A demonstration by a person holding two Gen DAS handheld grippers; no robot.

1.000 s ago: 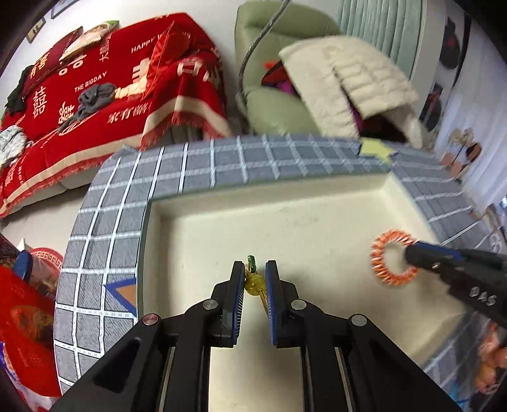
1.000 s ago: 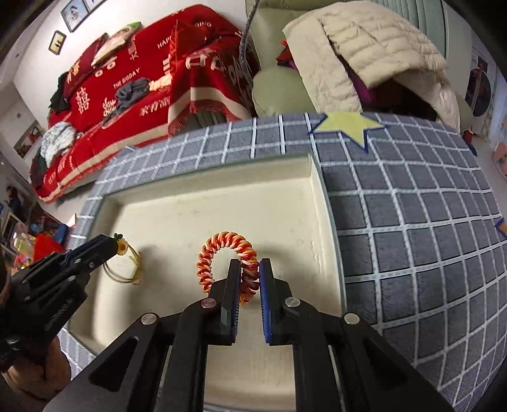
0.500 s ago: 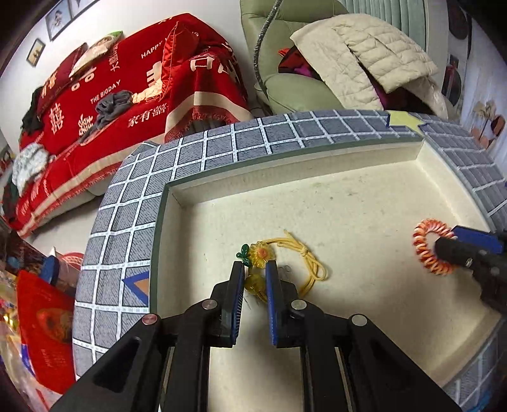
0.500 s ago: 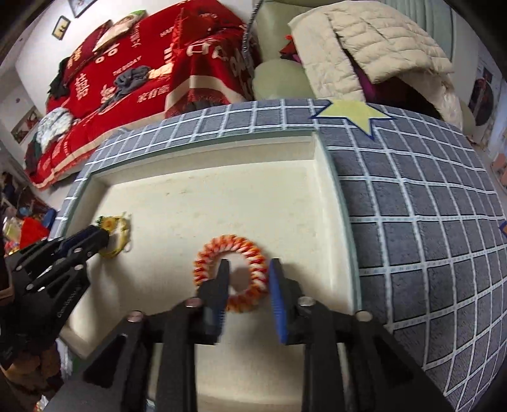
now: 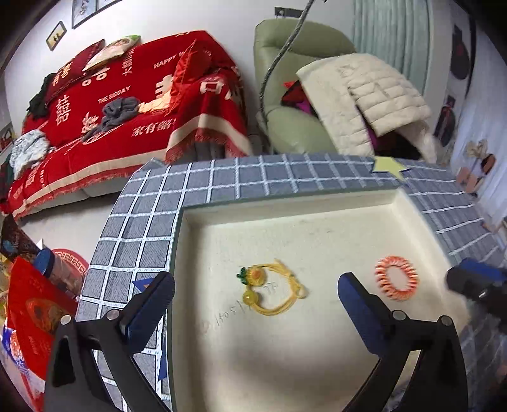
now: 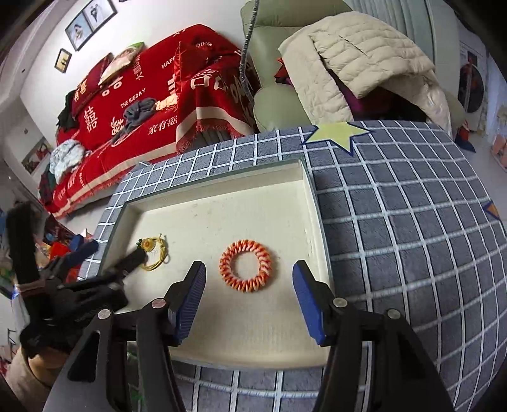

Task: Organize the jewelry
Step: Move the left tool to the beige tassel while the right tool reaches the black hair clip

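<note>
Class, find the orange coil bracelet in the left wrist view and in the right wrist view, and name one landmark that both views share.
Left wrist view: orange coil bracelet lies right of centre on the cream tray floor, right of the yellow cord charm.
Right wrist view: at centre, ahead of the open right gripper.
Shared landmark: the yellow star patch on the grey checked cloth.

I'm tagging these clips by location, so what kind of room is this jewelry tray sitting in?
Most likely a lived-in home living room. A sofa under a red throw, a green armchair piled with a cream quilted jacket, and framed pictures on the wall all point to that.
</note>
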